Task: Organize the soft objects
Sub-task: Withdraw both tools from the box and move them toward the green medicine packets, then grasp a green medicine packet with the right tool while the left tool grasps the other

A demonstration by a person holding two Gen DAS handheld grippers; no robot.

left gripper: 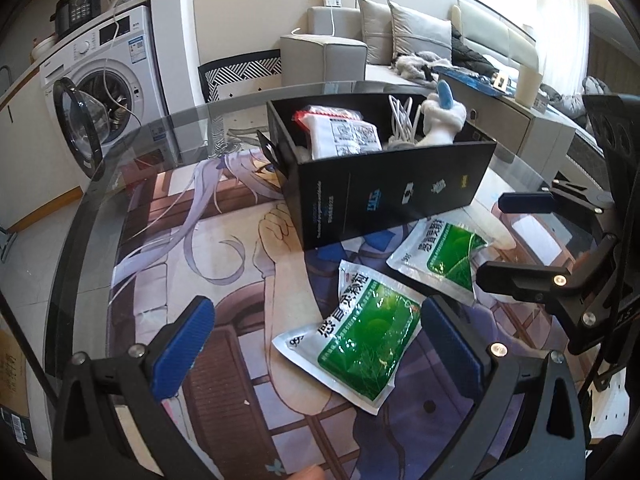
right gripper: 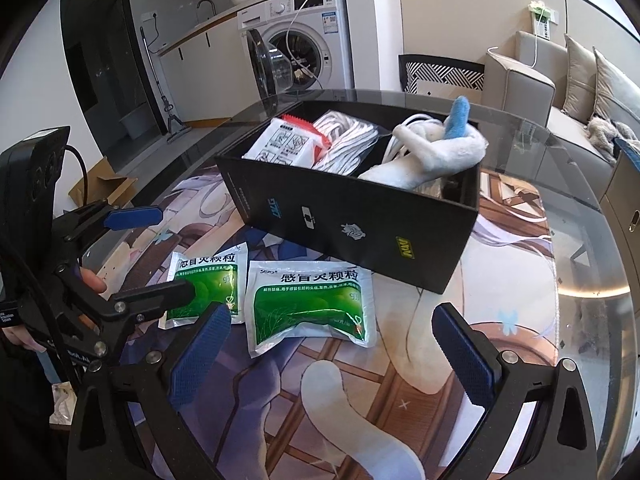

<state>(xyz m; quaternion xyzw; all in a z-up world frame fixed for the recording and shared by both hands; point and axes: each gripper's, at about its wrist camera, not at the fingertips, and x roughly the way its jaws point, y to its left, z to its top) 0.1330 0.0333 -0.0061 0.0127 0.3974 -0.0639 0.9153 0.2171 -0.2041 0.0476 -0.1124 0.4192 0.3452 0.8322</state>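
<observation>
- The left gripper [left gripper: 316, 344] is hovering over the table with its jaws spread wide and nothing between them; its blue pads [left gripper: 182, 346] are flanking the near sachet from above, not touching it.
- The right gripper [right gripper: 332, 358] is likewise gaping wide and carrying nothing, hanging above the mat just in front of the sachets.
- In the right wrist view the left gripper [right gripper: 160, 252] is showing at the left edge, one finger lying across the far sachet's corner; whether it is touching the sachet I cannot tell.
- Two green-and-white sachets are lying flat on the mat, side by side and almost touching: the near sachet [left gripper: 356, 344] and the far sachet [left gripper: 440, 258], both just in front of the box.
- The black box [right gripper: 360, 224] is sitting open on the mat behind them, its front wall bearing small logos.
- Inside it, a white packet [right gripper: 280, 144] with a red edge is leaning at the left, coiled white rope [right gripper: 348, 136] is lying beside it, and a plush toy [right gripper: 436, 148] with a blue ear is sticking up over the right end.
- A printed mat [right gripper: 500, 280] is covering the round glass table [right gripper: 592, 184].
- A washer [right gripper: 304, 40] with its door open is standing beyond the table, and a sofa [left gripper: 420, 40] is off to the side.
</observation>
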